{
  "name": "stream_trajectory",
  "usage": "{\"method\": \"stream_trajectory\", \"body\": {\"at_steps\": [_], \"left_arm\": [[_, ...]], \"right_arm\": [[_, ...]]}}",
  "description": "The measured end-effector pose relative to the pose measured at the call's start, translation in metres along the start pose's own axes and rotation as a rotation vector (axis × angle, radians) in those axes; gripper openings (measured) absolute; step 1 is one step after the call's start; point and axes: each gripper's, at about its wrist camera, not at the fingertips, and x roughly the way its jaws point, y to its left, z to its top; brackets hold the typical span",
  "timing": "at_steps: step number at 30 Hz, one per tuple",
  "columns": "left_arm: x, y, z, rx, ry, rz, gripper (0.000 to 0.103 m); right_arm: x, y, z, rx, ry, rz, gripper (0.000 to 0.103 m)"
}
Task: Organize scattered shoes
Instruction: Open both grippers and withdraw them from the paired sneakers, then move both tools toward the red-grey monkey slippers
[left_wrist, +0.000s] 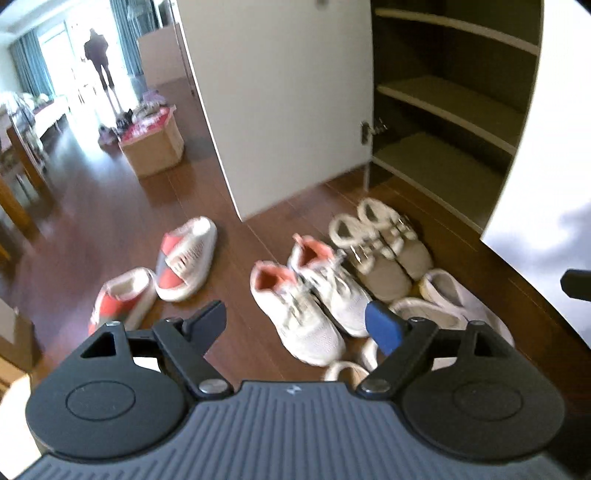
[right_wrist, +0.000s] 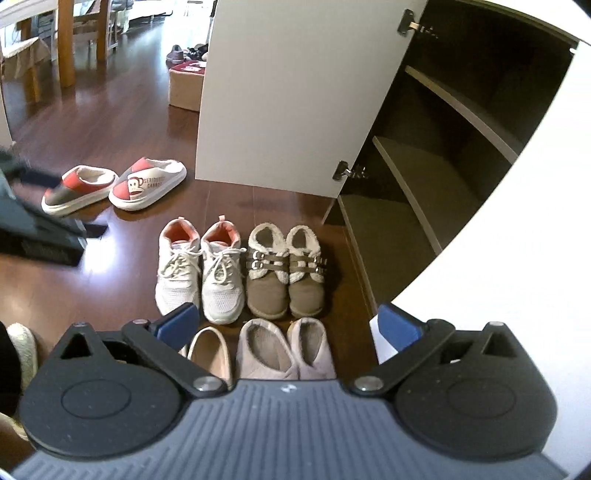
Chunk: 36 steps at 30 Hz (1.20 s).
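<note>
Both hand-held grippers (left_wrist: 295, 325) (right_wrist: 288, 328) wide open, empty

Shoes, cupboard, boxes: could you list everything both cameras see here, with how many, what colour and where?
White sneakers: two, white with coral lining, side by side on the floor before the cupboard.
Brown fleece shoes: two, brown with cream trim, right of the sneakers.
Pale slippers: two, pinkish grey, nearest row.
Cream flat: one fully seen, beside the slippers.
Red slippers: two, red, grey and white, apart to the left.
Shoe cupboard: one, white doors open, shelves bare.
Cardboard box: one, brown, farther back on the floor.
Wooden floor: dark brown.
Person: one, far off by the window.
Left gripper: jaws open, empty.
Right gripper: jaws open, empty.
</note>
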Motion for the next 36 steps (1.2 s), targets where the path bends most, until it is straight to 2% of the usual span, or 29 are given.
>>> {"method": "stream_trajectory", "body": {"at_steps": [4, 6, 12, 16, 21, 26, 30, 36], "left_arm": [[-0.009, -0.008, -0.023, -0.026, -0.028, 0.012, 0.085], [-0.012, -0.011, -0.035, -0.031, -0.056, 0.047, 0.085], [-0.014, -0.012, -0.060, -0.061, -0.077, 0.108, 0.085], [-0.014, -0.012, -0.069, -0.076, -0.070, 0.110, 0.085], [-0.012, -0.019, -0.087, -0.077, -0.037, 0.072, 0.085], [-0.009, -0.034, -0.107, -0.057, -0.004, 0.040, 0.085], [-0.006, -0.048, -0.121, -0.043, 0.033, 0.015, 0.085], [-0.003, -0.065, -0.134, -0.003, 0.073, -0.015, 0.085]], "right_arm": [[-0.012, 0.011, -0.013, 0.014, 0.006, 0.038, 0.102], [-0.013, 0.016, -0.023, 0.037, 0.020, 0.068, 0.102], [0.004, 0.017, -0.060, 0.176, 0.085, 0.127, 0.102], [0.007, 0.015, -0.072, 0.252, 0.074, 0.089, 0.102], [0.008, 0.019, -0.085, 0.293, 0.047, 0.015, 0.102], [0.027, 0.024, -0.112, 0.384, 0.161, 0.007, 0.102], [0.030, 0.024, -0.122, 0.382, 0.171, -0.031, 0.102], [0.027, 0.003, -0.128, 0.480, 0.141, -0.078, 0.102]]}}
